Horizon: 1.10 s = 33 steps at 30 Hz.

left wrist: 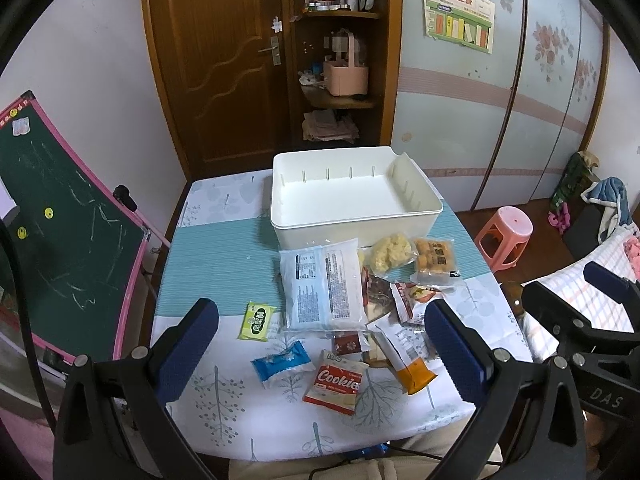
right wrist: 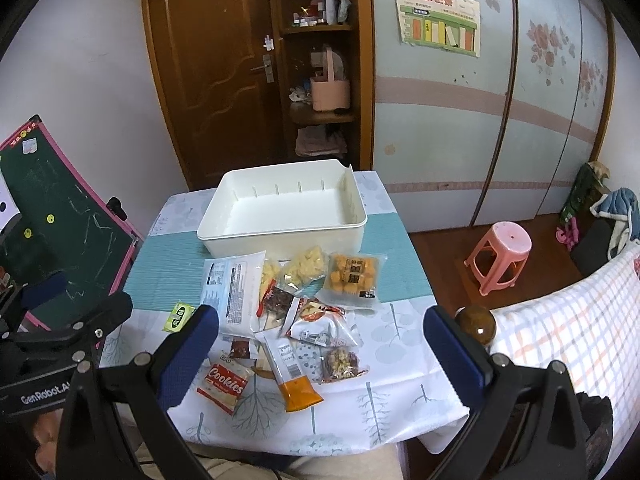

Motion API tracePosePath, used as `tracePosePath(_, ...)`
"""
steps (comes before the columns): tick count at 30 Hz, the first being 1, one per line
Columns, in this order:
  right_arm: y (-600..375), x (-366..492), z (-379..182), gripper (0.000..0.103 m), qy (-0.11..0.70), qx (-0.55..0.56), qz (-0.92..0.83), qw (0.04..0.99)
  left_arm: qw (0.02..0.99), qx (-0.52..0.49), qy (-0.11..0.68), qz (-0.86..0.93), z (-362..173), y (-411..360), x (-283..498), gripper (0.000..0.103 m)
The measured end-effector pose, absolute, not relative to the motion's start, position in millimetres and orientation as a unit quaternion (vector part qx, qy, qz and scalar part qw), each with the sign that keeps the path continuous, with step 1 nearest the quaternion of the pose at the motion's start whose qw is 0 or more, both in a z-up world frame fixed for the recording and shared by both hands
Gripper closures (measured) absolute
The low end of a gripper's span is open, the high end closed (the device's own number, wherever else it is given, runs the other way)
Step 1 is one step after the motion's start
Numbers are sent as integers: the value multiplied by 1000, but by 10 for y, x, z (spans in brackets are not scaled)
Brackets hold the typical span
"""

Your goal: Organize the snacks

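An empty white bin (left wrist: 356, 220) (right wrist: 280, 236) stands at the far side of the table. In front of it lie several snack packets: a large pale blue bag (left wrist: 324, 288) (right wrist: 236, 292), a red Cookies pack (left wrist: 336, 384) (right wrist: 224, 384), a white and orange stick pack (left wrist: 404, 360) (right wrist: 292, 376), a green packet (left wrist: 256, 320) (right wrist: 178, 316), a blue wrapped snack (left wrist: 282, 362) and yellow pastries (left wrist: 434, 264) (right wrist: 352, 276). My left gripper (left wrist: 320, 354) hovers open over the near packets. My right gripper (right wrist: 320, 354) is open too, holding nothing.
A green chalkboard (left wrist: 60, 240) leans left of the table. A pink stool (left wrist: 506, 236) (right wrist: 500, 252) and a bed with checked cover (right wrist: 560, 328) sit to the right. A wooden door and shelves stand behind. A person's lap lies at the near table edge.
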State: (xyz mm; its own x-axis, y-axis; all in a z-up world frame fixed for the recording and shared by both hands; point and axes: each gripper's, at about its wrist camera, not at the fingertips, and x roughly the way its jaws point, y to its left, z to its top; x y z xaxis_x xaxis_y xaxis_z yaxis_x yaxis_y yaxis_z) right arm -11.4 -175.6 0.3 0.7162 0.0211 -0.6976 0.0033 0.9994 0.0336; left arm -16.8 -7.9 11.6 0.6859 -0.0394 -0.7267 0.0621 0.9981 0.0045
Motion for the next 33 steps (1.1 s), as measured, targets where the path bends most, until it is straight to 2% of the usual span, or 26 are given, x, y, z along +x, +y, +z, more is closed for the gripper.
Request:
tracePosePath(17, -1889, 44, 24, 0, 384, 14, -14, 923, 917, 18, 396, -41, 221, -1, 1, 0)
tracePosePath(33, -1846, 154, -227, 0, 412, -4, -7, 911, 903, 23, 422, -70, -106, 123, 165, 0)
